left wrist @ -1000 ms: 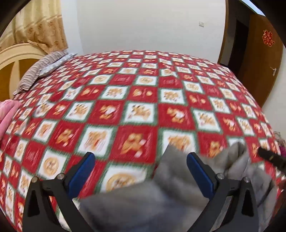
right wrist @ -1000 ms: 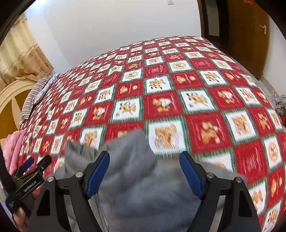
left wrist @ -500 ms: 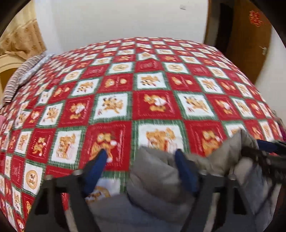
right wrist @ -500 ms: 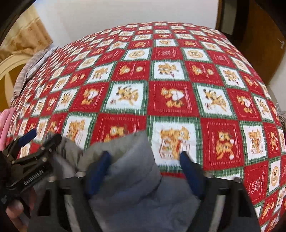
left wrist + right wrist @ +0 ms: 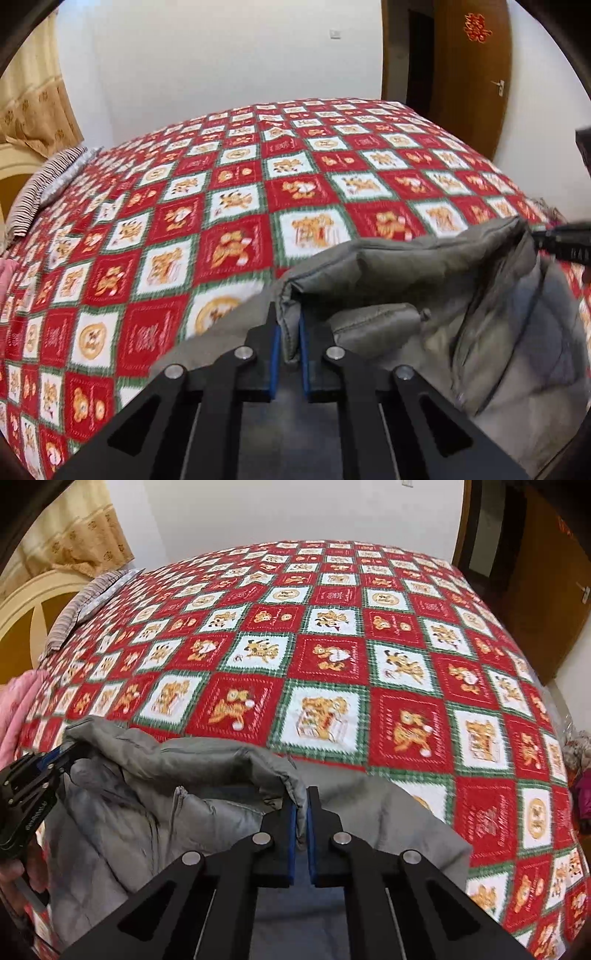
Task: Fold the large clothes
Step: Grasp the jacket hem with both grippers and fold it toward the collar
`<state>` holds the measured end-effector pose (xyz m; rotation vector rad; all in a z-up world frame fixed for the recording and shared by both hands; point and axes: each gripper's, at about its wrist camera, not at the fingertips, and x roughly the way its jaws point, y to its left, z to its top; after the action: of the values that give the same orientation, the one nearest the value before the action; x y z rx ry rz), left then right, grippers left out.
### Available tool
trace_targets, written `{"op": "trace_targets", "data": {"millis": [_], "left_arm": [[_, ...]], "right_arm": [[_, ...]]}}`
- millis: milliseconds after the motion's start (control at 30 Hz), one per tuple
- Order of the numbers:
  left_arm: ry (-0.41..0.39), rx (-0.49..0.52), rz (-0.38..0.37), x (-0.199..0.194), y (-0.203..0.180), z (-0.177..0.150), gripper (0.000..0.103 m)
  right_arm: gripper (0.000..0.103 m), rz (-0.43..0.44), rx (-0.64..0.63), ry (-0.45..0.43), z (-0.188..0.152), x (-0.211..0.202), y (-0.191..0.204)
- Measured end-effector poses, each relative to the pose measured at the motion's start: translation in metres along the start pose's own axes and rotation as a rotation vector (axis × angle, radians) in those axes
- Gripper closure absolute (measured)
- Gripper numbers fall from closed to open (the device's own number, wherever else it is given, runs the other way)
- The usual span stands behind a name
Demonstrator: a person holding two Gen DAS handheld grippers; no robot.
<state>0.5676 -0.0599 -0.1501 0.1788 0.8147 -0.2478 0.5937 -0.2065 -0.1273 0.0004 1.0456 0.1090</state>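
Note:
A grey padded jacket (image 5: 406, 273) lies bunched at the near edge of the bed; it also shows in the right wrist view (image 5: 192, 775). My left gripper (image 5: 287, 325) is shut on a thick edge of the jacket. My right gripper (image 5: 301, 805) is shut on another part of the same edge. Each gripper shows in the other's view, the right one at the far right (image 5: 565, 243), the left one at the far left (image 5: 33, 782), both clamped on the jacket. The edge stretches between them, lifted a little off the bed.
The bed is covered by a red, white and green checked quilt (image 5: 258, 192) with cartoon squares. A striped pillow (image 5: 44, 184) lies at the far left by a headboard. Pink cloth (image 5: 18, 709) lies at the left edge. A wooden door (image 5: 472, 74) stands beyond the bed on the right.
Both grippers were open around the jacket; both have now closed on its edge and lifted it a little.

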Motion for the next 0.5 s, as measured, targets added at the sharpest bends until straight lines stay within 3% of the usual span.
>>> {"op": "trace_targets", "data": {"millis": [233, 400, 500], "left_arm": [[0.047, 0.051, -0.003, 0.012, -0.006, -0.032, 0.094], [0.035, 0.075, 0.009, 0.009, -0.013, -0.046, 0.094], [-0.006, 0.042, 0.023, -0.008, -0.008, -0.042, 0.085]], "right_arm": [[0.101, -0.035, -0.007, 0.017, -0.031, 0.007, -0.014], [0.101, -0.045, -0.022, 0.025, -0.056, 0.018, -0.019], [0.101, -0.061, -0.038, 0.017, -0.065, 0.023, -0.019]]}}
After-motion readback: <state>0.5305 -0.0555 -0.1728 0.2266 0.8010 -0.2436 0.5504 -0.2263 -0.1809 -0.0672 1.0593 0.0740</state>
